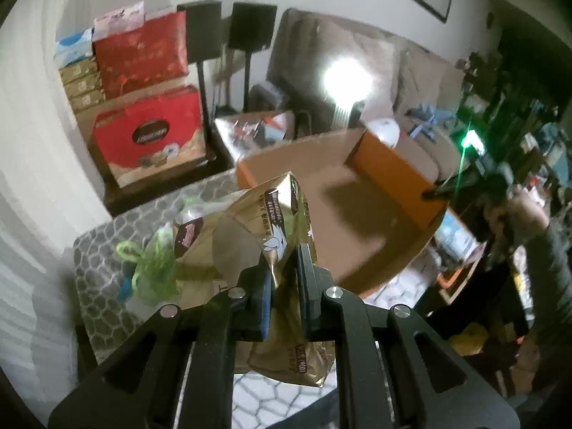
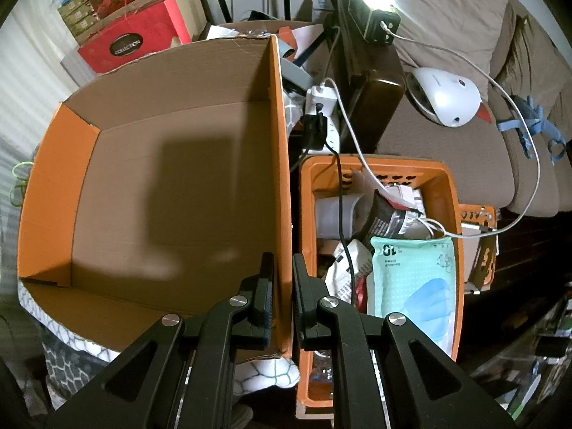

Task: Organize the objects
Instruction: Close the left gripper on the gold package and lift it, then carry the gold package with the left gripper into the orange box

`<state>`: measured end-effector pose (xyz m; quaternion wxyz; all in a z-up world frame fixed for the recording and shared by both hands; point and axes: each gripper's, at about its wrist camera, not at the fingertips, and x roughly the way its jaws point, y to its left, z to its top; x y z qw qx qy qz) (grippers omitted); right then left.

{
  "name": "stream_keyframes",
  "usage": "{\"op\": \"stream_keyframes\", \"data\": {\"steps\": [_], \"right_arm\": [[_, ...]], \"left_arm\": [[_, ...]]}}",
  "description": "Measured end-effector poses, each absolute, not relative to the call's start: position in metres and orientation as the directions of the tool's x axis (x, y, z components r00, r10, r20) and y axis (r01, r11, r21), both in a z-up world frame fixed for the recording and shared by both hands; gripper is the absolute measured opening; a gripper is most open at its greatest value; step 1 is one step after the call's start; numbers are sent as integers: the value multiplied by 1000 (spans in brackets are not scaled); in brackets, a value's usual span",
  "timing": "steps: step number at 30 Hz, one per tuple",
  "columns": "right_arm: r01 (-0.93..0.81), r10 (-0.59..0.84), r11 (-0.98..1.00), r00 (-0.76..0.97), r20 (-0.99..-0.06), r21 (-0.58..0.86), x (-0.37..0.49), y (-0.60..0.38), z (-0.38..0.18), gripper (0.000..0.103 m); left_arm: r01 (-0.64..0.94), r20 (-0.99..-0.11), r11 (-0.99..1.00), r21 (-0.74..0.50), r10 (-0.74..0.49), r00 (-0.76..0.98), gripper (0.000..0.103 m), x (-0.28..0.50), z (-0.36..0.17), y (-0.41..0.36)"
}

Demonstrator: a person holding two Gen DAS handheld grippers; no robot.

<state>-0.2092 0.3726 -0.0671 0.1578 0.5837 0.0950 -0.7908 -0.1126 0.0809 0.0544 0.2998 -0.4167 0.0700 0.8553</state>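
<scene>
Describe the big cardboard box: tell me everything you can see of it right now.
The cardboard box is large and open-topped, orange outside, plain brown corrugated inside, with nothing visible in it, only a shadow on its floor. Its flaps stand up as walls. It rests on a grey-and-white patterned cloth. The right gripper has its jaws closed on the right wall, one inside, one outside. An orange plastic basket sits just beyond that wall. In the left view, the left gripper holds a gold foil bag near it.

The left gripper (image 1: 284, 275) pinches a gold snack bag (image 1: 250, 236) near the open cardboard box (image 1: 332, 196); red gift boxes (image 1: 150, 107) are stacked far left.
</scene>
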Motion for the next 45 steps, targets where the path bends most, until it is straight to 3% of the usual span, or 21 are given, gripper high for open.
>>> {"op": "stream_keyframes", "data": {"steps": [21,45], "right_arm": [[362,-172,-930,-263,-949,68,-209,380,-64,10],[359,-186,-930,-258,-948,85,-208,382,-64,10]], "left_arm": [[-577,-785,-793,-197,480,-392,10,-163,45,210],[-405,-827,-817,-410,521,-212,9,-194,-43,320]]}}
